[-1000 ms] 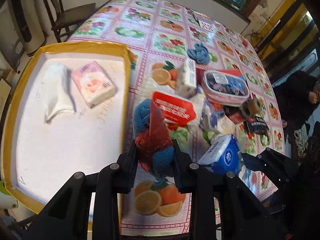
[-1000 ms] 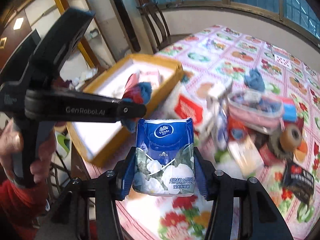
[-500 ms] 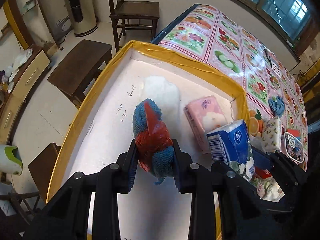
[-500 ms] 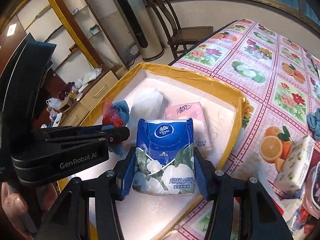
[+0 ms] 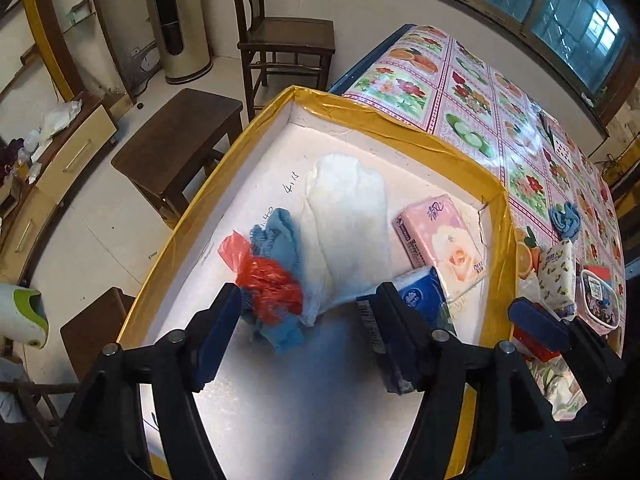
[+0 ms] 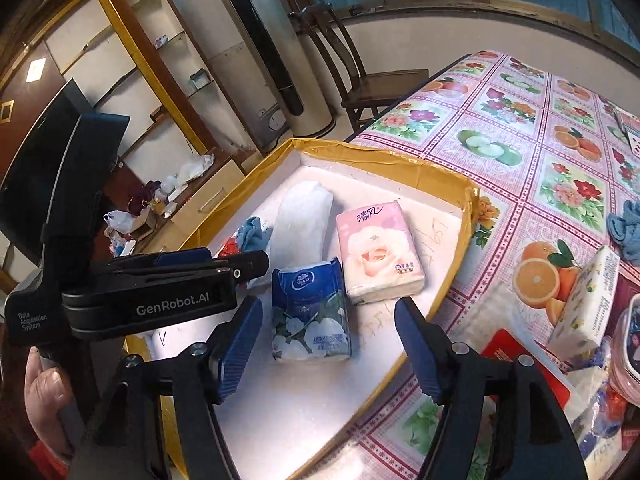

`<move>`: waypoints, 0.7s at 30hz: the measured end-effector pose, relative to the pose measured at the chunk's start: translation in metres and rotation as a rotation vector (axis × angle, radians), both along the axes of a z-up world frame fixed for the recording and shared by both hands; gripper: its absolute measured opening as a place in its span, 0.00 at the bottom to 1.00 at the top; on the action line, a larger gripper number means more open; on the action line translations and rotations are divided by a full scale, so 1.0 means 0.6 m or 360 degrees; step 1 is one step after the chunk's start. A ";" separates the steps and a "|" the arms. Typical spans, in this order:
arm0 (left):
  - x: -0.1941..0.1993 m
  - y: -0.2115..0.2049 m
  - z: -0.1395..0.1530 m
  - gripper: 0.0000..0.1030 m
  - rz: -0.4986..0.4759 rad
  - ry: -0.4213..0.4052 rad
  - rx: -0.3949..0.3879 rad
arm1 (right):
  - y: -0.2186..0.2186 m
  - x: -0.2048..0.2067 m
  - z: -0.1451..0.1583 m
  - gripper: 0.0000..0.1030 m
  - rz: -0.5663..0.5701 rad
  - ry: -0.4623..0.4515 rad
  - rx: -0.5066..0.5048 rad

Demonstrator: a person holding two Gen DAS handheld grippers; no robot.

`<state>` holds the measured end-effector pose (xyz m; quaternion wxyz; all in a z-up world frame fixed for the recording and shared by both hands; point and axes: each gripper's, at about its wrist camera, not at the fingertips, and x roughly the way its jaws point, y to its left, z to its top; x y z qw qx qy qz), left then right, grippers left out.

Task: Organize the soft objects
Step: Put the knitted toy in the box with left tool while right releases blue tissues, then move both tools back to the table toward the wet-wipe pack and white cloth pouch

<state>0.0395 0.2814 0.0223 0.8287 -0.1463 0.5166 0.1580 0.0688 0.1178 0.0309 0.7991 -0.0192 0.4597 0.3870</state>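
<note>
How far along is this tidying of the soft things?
Four soft items lie in the tray: white pouch, pink tissue pack, blue tissue pack, blue-and-red cloth bundle. Both tools are open and empty. A blue cloth and floral tissue pack remain outside.

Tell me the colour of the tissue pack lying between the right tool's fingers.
Blue top, with white flowers on dark green below; the tissue pack shows best in the right wrist view.
</note>
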 end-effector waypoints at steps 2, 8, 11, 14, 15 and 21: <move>-0.007 -0.016 0.009 0.67 -0.0021 -0.0024 0.0031 | -0.022 -0.011 0.008 0.73 -0.0019 -0.0017 0.0022; -0.019 -0.071 0.028 0.71 -0.0114 -0.0085 0.0026 | -0.115 -0.036 0.029 0.77 -0.0120 -0.0055 0.0059; -0.022 -0.104 0.036 0.71 -0.0173 -0.0108 0.0000 | -0.177 -0.048 0.038 0.79 -0.0193 -0.0065 0.0067; -0.025 -0.141 0.044 0.71 -0.0235 -0.0130 -0.0030 | -0.244 -0.063 0.045 0.81 -0.0277 -0.0086 0.0056; -0.026 -0.154 0.046 0.71 -0.0257 -0.0135 -0.0038 | -0.268 -0.068 0.047 0.83 -0.0307 -0.0090 0.0045; -0.026 -0.236 0.046 0.71 -0.0414 -0.0120 -0.0075 | -0.378 -0.081 0.023 0.86 -0.0476 -0.0041 -0.0063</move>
